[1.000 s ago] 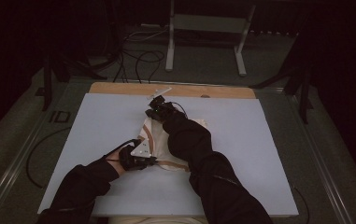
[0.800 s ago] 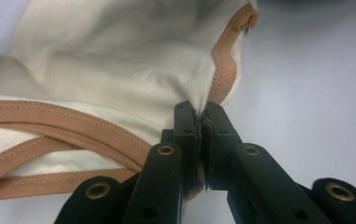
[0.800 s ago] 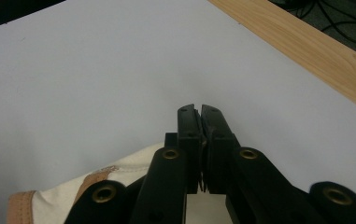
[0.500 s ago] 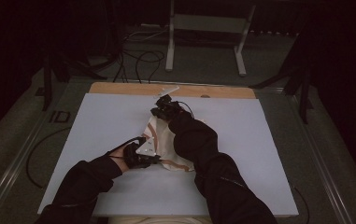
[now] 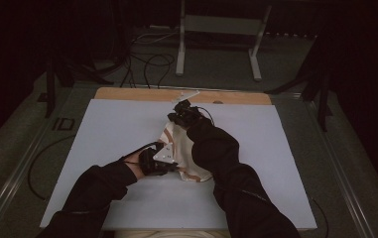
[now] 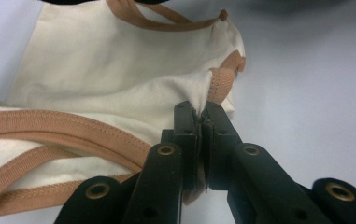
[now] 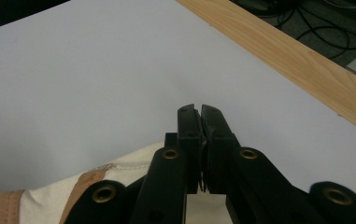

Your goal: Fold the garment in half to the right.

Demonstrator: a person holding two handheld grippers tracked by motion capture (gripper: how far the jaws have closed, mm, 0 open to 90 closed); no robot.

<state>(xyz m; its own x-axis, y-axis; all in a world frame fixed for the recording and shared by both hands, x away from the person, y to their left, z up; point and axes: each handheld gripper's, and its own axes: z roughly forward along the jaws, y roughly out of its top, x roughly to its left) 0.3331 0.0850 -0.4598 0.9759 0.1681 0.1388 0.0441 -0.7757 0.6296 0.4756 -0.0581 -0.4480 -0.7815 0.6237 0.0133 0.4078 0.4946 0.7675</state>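
Observation:
A cream cloth bag [image 5: 179,144] with tan straps lies crumpled on the white table top [image 5: 276,163]. My left gripper [image 5: 172,167] is at its near end. In the left gripper view the left gripper [image 6: 202,109] is shut on a corner of the cream cloth [image 6: 101,79], beside the tan hem [image 6: 220,81]. My right gripper [image 5: 175,118] is at the bag's far end. In the right gripper view the right gripper [image 7: 200,109] has its jaws pressed together, with a thin fold of the cloth [image 7: 119,177] coming up between them.
A wooden strip [image 5: 127,94] runs along the table's far edge, and it also crosses the right gripper view as the wooden strip [image 7: 297,56]. Cables [image 5: 147,64] and a metal stand [image 5: 216,29] sit on the floor beyond. A person's dark sleeves [image 5: 226,173] reach across the near half.
Both hands have shifted a little to the right and away from the person, and the cloth between them has come along, lifted slightly. Both grippers have stayed shut.

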